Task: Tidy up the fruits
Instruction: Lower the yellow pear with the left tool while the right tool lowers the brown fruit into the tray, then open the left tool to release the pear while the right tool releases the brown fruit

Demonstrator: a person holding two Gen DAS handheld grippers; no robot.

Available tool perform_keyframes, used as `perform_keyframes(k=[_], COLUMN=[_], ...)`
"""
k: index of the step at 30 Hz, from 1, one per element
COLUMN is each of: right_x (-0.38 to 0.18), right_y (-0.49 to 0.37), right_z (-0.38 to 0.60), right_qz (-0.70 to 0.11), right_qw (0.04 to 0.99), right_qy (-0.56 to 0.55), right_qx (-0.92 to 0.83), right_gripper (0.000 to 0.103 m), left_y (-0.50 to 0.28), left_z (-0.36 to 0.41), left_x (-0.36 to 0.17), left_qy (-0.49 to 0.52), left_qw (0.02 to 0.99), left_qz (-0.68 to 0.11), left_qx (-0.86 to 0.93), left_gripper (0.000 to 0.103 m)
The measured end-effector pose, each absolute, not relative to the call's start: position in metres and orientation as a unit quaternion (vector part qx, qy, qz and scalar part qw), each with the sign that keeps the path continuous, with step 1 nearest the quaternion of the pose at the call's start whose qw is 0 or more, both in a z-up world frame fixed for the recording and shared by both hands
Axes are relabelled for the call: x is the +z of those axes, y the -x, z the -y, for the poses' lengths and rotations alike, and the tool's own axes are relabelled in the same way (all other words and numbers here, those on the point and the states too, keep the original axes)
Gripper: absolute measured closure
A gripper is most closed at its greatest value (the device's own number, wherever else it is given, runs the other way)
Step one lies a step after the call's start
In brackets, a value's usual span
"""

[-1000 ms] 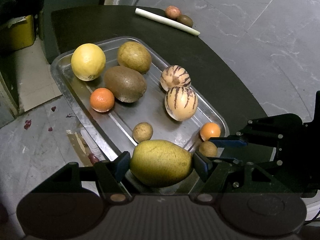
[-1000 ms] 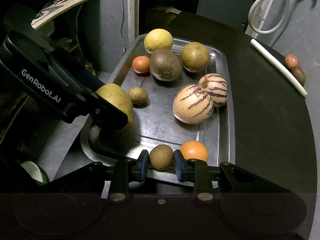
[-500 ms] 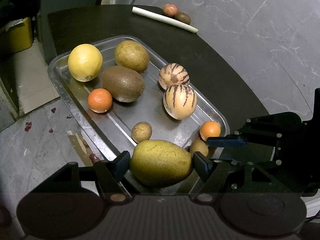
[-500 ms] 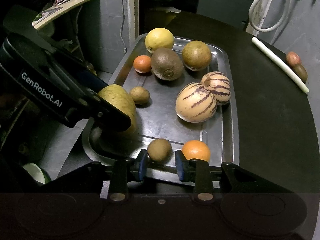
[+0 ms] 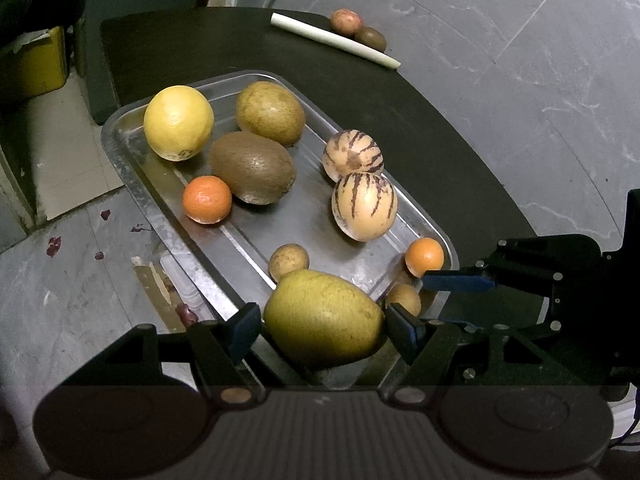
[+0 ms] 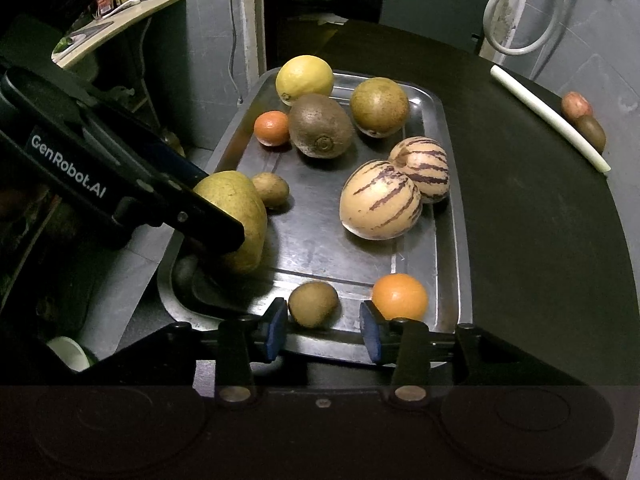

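Observation:
A steel tray (image 5: 132, 168) (image 6: 452, 248) on a dark table holds several fruits. My left gripper (image 5: 322, 328) is shut on a large yellow-green pear (image 5: 322, 320) (image 6: 240, 208) at the tray's near corner. My right gripper (image 6: 324, 330) is open at the tray's near rim; a small brown kiwi (image 6: 313, 304) (image 5: 404, 299) lies on the tray just beyond the gap between its pads, not touched. A small orange (image 6: 400, 296) (image 5: 425, 256) lies beside it. Two striped melons (image 6: 380, 200), a big kiwi (image 6: 320, 126), a lemon (image 6: 305, 78) and another orange (image 6: 272, 128) lie farther back.
A white stick (image 6: 548, 116) lies at the table's far edge with a reddish fruit (image 6: 576, 105) and a brown fruit (image 6: 591, 132) behind it. A small brown fruit (image 6: 271, 189) lies next to the pear. The floor drops off left of the tray.
My right gripper has opened and let go of the small brown kiwi, which now lies on the tray. My left gripper still holds the pear in much the same place.

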State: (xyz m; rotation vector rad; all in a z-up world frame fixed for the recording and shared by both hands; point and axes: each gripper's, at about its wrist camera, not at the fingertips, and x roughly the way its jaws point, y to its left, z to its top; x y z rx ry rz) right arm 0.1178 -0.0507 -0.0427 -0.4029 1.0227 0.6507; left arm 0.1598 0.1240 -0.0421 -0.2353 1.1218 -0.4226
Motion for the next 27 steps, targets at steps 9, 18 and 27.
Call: perform_keyframes(k=[9, 18, 27], right_x=[-0.039, -0.033, -0.017], right_y=[-0.114, -0.11, -0.106], right_z=[0.058, 0.075, 0.101], right_qz=[-0.473, -0.454, -0.421], right_qw=[0.8, 0.806, 0.83], right_qy=[0.184, 0.155, 0.116], right_qx=[0.321, 0.347, 0.348], right_gripper=[0.046, 0.037, 0.026], left_y=[-0.156, -0.143, -0.112], left_z=[-0.13, -0.129, -0.128], left_x=[-0.038, -0.025, -0.005], left_qy=[0.122, 0.139, 0.168], left_qw=[0.821, 0.839, 0.86], left_qz=[-0.525, -0.505, -0.476], left_qx=[-0.188, -0.15, -0.073], left_gripper=[0.027, 0.02, 0.01])
